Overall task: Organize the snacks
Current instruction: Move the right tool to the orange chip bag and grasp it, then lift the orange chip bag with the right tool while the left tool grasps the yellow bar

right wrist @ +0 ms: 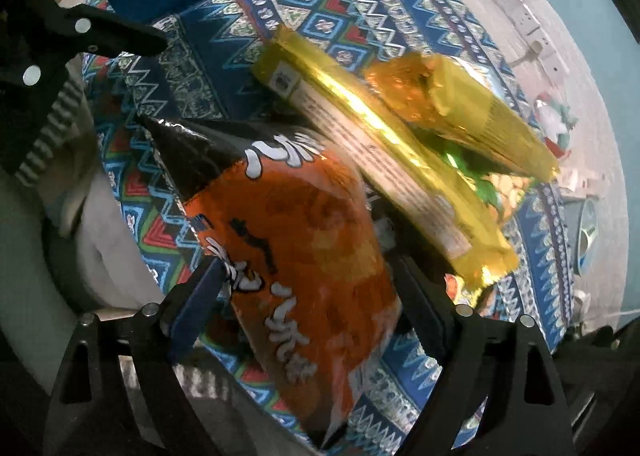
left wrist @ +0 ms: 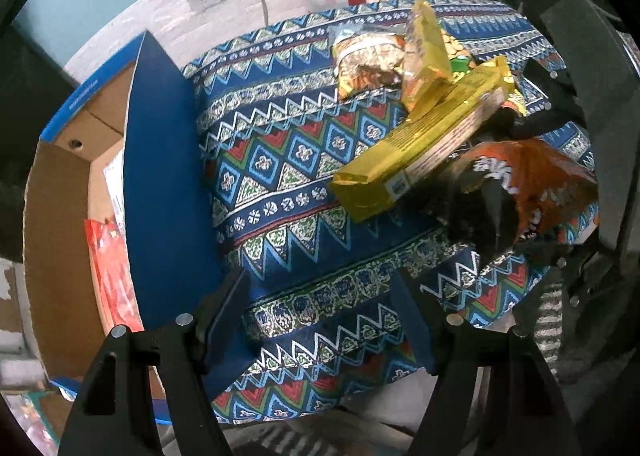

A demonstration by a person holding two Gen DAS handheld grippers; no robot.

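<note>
A: How are the two tools seen?
B: The right hand-held gripper (right wrist: 308,320) is spread wide around the orange bag (right wrist: 304,240), which lies on the patterned cloth (right wrist: 208,68); no squeeze is seen. The left hand-held gripper (left wrist: 320,312) is held released over bare cloth.
A: And the other snacks?
B: A yellow packet (left wrist: 420,140) is leaned against the bag; a cardboard box (left wrist: 56,236) is set at the cloth's edge.

Glossy gold foil pack (right wrist: 384,160) beside the shiny orange plastic bag (right wrist: 304,256); matt woven patterned cloth (left wrist: 280,160); rough brown cardboard box (left wrist: 56,240).
</note>
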